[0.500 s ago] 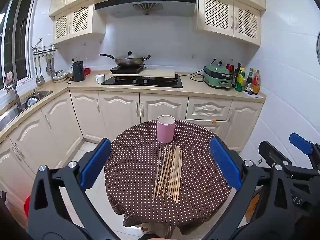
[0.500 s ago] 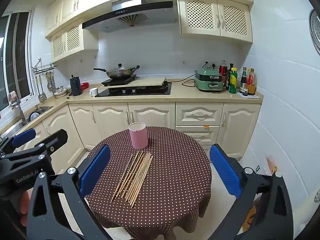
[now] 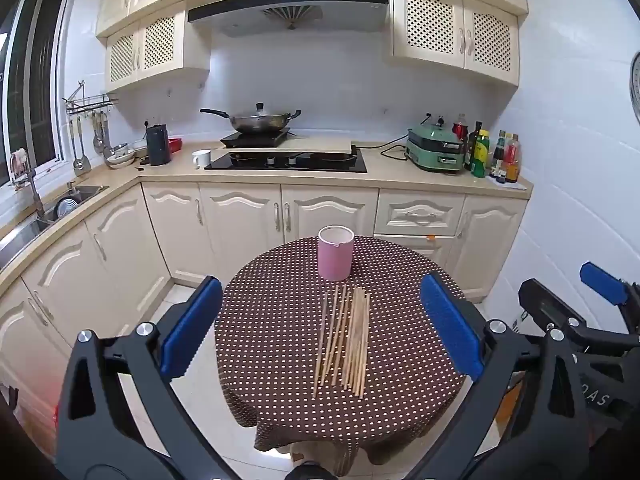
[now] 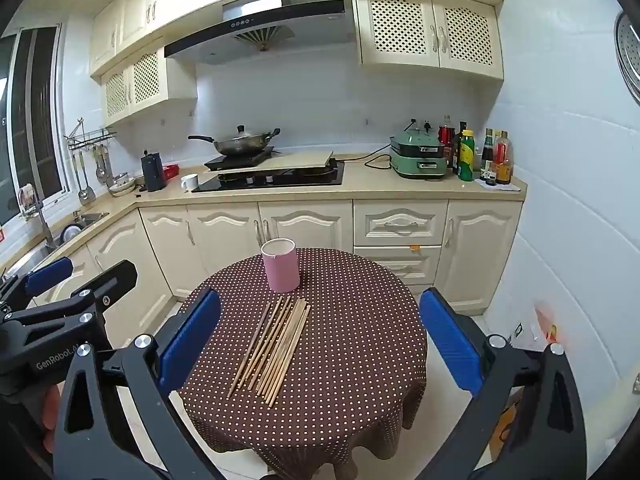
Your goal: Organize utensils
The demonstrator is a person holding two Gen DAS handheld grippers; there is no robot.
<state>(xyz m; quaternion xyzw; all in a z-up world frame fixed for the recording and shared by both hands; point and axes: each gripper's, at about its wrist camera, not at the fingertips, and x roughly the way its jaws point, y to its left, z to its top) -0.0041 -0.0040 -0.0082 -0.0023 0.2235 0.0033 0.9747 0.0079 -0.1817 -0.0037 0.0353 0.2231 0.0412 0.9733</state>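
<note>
Several wooden chopsticks (image 3: 345, 340) lie side by side on a round table with a brown dotted cloth (image 3: 272, 344). A pink cup (image 3: 335, 253) stands upright just behind them, empty as far as I can see. My left gripper (image 3: 320, 332) is open and empty, held back from the table's near edge. My right gripper (image 4: 320, 338) is open and empty too, at about the same distance. The chopsticks (image 4: 272, 350) and the cup (image 4: 281, 265) also show in the right wrist view, on the cloth (image 4: 360, 340). Each gripper shows at the other view's edge.
Kitchen cabinets and a counter (image 3: 256, 176) run behind the table, with a hob, a wok (image 3: 256, 120), a green cooker (image 3: 436, 152) and bottles. A sink (image 3: 48, 216) is at the left. A white tiled wall (image 4: 568, 240) stands close on the right.
Both views have shifted slightly, so the table sits a little differently in frame. The chopsticks and cup have not moved. Both grippers stay open.
</note>
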